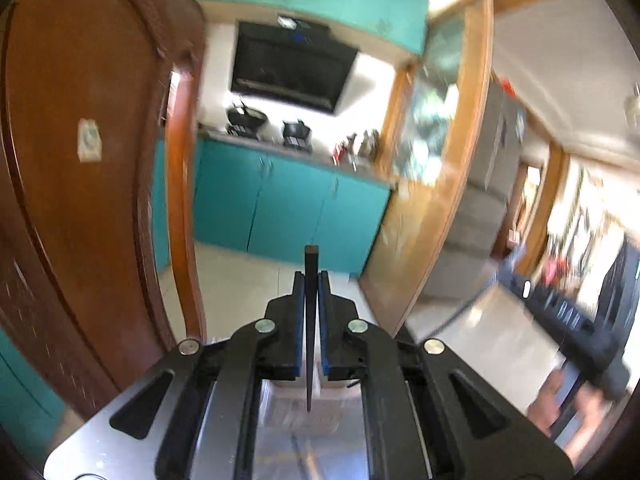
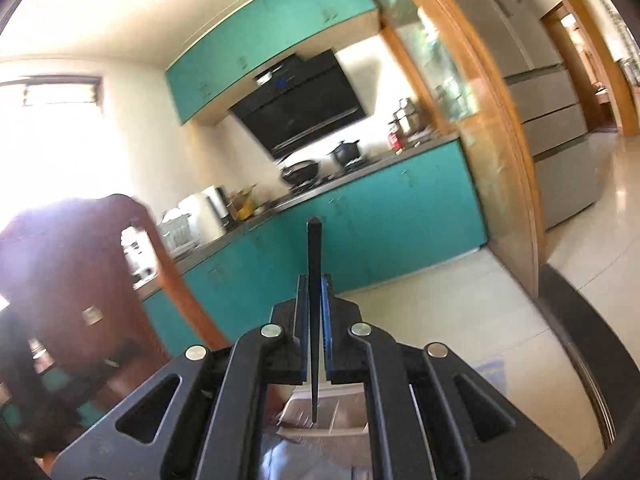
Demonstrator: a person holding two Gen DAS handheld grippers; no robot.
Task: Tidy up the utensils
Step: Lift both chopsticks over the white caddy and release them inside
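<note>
The left gripper (image 1: pixel 311 280) is clamped on a slim black chopstick (image 1: pixel 311 280) standing upright between its blue pads, its square end poking above the fingertips. The right gripper (image 2: pixel 314 284) pinches a second black stick (image 2: pixel 315 256) the same way. Below the right jaws lies a white divided tray (image 2: pixel 332 412). Far ahead run teal cabinets (image 2: pixel 400 216), a stove with a wok (image 2: pixel 302 170) and a black range hood (image 2: pixel 304 106)

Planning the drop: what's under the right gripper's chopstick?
A pale divided tray shows blurred below the dark chopstick pinched in the right gripper. Its contents are hidden by the fingers.
</note>
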